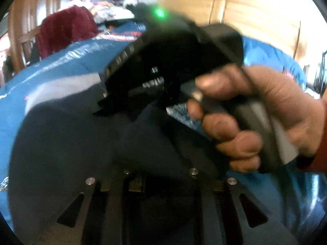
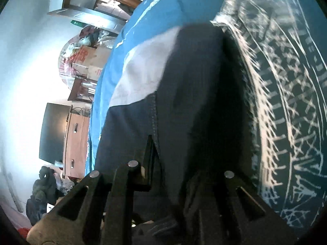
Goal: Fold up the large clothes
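Presently, both views are blurred, so findings are limited. The dark navy garment (image 2: pixel 184 106) lies draped over a bright blue cover (image 2: pixel 155 16), with a pale inner panel (image 2: pixel 139 77) exposed along one edge and a line of stitching running down its face. To one side sits a dark patterned cloth with white markings (image 2: pixel 286 102).

My right gripper (image 2: pixel 169 175) sits with navy cloth bunched between and over its fingers. I judge it to be gripping a fold, but the fingertips are buried and I cannot tell how near the jaws stand. From the left wrist view, the right gripper (image 1: pixel 114 102) appears with a hand (image 1: pixel 245 118) wrapped round its grip, tips at the fabric. My left gripper (image 1: pixel 161 175) is likewise covered by navy cloth; its jaw state cannot be told either.

Handling assessment: the garment looks soft, limp and fairly heavy for its size, probably woven trouser or jacket cloth. It will sag between holds and slide little on the cover. I would take hold at seams or hems, where layers are thick, and keep both holds well apart so the fold stays straight.

A heap of other clothes (image 1: pixel 106 2) lies in the background.
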{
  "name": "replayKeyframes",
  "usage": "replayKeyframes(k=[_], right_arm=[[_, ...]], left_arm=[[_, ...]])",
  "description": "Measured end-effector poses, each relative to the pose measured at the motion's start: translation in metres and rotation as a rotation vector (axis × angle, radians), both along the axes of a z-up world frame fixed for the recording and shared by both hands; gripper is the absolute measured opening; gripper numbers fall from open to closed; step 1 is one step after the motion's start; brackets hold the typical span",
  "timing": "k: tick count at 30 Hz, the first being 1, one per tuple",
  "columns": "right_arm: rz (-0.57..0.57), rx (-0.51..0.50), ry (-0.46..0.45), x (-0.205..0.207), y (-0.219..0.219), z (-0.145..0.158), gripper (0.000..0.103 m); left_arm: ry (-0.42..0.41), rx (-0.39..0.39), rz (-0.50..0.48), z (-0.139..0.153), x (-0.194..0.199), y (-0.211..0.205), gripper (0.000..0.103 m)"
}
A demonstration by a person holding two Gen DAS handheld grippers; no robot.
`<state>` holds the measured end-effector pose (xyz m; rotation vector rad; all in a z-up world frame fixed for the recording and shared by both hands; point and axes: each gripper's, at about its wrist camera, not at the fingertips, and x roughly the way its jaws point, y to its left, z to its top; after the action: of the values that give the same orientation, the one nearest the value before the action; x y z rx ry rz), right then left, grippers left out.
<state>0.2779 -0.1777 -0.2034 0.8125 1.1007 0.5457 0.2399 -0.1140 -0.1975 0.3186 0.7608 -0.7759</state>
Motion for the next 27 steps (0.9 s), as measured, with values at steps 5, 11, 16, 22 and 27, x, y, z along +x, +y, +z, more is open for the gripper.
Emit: replayKeyframes(k=[5, 11, 16, 22, 27], right_arm=[[0.025, 0.098, 0.057, 0.011, -0.001, -0.02, 0.013], [0.045, 0.086, 0.092, -0.005, -0.017, -0.013, 0.027], [0.048, 0.086, 0.079, -0.05, -0.032, 0.0, 0.056], [0.053, 0.117, 0.064, -0.089, -0.03, 0.007, 0.072], [0.054, 0.079, 0.082, -0.096, -0.021, 0.016, 0.074]], left_arm=[[0.038, 0.021, 0.014, -0.001, 0.006, -0.002, 0.02], [0.01, 0.04, -0.021, 0.02, -0.043, 0.033, 0.032], [-0.053, -0.008, 0.105, 0.046, -0.075, 0.115, 0.035], [-0.069, -0.026, 0.275, 0.043, -0.074, 0.178, 0.041], [-0.062, -0.009, 0.315, 0.026, -0.049, 0.18, 0.041]])
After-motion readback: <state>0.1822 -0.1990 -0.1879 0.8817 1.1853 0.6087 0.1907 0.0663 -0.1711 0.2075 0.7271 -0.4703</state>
